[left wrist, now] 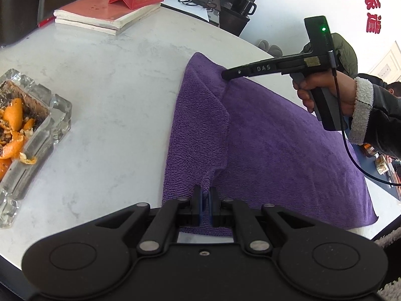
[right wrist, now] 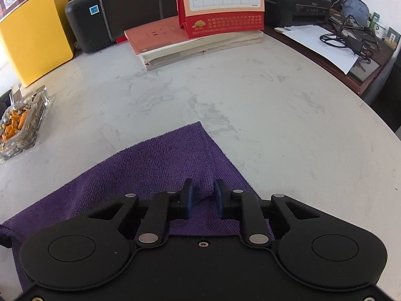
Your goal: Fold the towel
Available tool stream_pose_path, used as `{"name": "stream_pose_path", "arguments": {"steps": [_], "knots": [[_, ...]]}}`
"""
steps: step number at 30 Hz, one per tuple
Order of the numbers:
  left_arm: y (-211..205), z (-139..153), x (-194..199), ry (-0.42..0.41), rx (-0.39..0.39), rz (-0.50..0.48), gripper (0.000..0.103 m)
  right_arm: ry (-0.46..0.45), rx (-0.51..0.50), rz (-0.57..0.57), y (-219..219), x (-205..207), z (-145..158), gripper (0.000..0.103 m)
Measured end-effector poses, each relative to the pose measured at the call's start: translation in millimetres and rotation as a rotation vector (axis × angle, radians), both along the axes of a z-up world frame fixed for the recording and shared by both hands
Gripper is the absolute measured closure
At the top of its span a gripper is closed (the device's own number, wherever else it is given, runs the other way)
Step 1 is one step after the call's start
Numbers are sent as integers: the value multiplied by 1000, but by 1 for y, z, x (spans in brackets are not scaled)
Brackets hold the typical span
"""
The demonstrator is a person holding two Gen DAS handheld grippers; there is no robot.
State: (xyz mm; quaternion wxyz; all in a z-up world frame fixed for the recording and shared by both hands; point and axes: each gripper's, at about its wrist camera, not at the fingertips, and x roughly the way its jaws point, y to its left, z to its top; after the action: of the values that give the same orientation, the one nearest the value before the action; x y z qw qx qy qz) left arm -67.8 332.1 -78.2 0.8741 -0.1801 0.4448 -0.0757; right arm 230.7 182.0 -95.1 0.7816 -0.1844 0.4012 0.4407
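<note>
A purple towel lies on the white marble table, its left part folded over into a raised flap. My left gripper is shut on a thin ridge of the towel's near edge. In the left wrist view a hand holds my right gripper with its tip down on the towel's far corner. In the right wrist view the right gripper has a bunched ridge of the towel pinched between its blue pads.
A glass ashtray with orange peel sits at the left. Stacked books under a red desk calendar stand at the back, by a yellow box and a black printer. The table's curved edge runs at the right.
</note>
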Motion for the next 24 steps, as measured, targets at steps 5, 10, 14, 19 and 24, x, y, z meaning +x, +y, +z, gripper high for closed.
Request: {"name": "stream_pose_path", "arguments": {"steps": [5, 10, 14, 19, 24], "knots": [[1, -2, 0, 7, -3, -3, 99, 121, 115, -38, -6, 6, 6, 87], [1, -1, -1, 6, -6, -1, 99, 144, 125, -84, -3, 7, 2, 85], [0, -2, -2, 9, -6, -2, 99, 139, 118, -120, -4, 8, -2, 85], [-1, -1, -1, 4, -9, -8, 99, 130, 114, -161, -2, 13, -6, 85], [-2, -1, -3, 2, -8, -11, 99, 112, 105, -184, 0, 16, -8, 88]]}}
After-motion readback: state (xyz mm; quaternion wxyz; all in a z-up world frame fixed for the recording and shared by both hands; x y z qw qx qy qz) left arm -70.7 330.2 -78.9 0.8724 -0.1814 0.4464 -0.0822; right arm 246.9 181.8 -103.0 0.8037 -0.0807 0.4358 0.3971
